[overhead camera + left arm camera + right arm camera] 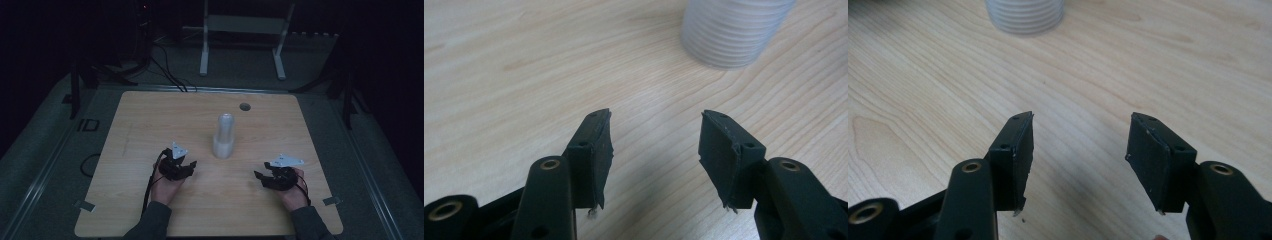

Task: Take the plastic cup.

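A tall stack of white ribbed cups [223, 136] stands upside down in the middle of the wooden table [145, 120]. My left gripper [192, 165] rests low over the table to the stack's left and nearer the person, jaws apart. My right gripper [258, 175] sits to the stack's right, also nearer the person. In the left gripper view the left gripper [655, 117] is open over bare wood, with the cups' base [735, 32] ahead and to the right. In the right gripper view the right gripper [1081, 120] is open and empty, with the cups [1025, 15] ahead and to the left.
A dark round hole [244, 106] lies in the tabletop behind the cups. A white metal stand [243, 25] and cables [167, 72] are on the floor beyond the table. Small tape tabs [84, 205] mark the near corners. The surroundings are dark.
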{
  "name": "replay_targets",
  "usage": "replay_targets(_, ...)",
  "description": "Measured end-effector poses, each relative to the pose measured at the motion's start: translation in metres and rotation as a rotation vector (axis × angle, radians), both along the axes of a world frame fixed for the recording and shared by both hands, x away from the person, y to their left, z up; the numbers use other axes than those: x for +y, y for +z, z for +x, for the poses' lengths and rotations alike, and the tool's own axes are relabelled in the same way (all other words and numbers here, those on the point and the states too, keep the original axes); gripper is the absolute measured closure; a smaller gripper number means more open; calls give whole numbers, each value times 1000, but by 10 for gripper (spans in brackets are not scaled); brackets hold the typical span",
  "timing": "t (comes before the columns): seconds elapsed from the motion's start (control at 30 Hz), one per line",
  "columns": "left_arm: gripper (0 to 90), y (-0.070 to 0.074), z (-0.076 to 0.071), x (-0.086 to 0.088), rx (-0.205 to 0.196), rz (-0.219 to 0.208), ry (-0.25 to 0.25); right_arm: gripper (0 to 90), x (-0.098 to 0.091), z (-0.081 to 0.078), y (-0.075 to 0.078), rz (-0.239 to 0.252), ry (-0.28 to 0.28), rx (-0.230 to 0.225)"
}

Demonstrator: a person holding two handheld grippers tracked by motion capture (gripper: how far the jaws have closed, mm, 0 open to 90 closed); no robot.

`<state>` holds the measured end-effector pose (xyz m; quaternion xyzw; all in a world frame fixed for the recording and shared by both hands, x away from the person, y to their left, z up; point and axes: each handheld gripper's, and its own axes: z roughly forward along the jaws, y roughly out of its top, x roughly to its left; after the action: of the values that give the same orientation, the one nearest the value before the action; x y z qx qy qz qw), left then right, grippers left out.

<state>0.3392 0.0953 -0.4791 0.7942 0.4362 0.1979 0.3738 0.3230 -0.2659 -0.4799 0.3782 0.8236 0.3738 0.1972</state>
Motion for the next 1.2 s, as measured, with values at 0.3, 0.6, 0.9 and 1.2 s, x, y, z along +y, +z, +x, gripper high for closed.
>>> replay_targets(0.3, 457, 12, 5, -10, -20, -39, -74, 426, 3, 0, 19, 19, 27, -26)
replay_targets(0.6, 493, 19, 9, -25, -61, 1, -106, 412, 12, 2, 30, 15, 49, -40)
replay_targets(0.9, 456, 23, 14, -36, -64, -28, -120, 400, 17, 6, 43, 24, 59, -58)
replay_targets(1.2, 385, 27, 21, -49, -80, -70, -123, 378, 26, 13, 56, 24, 77, -77)
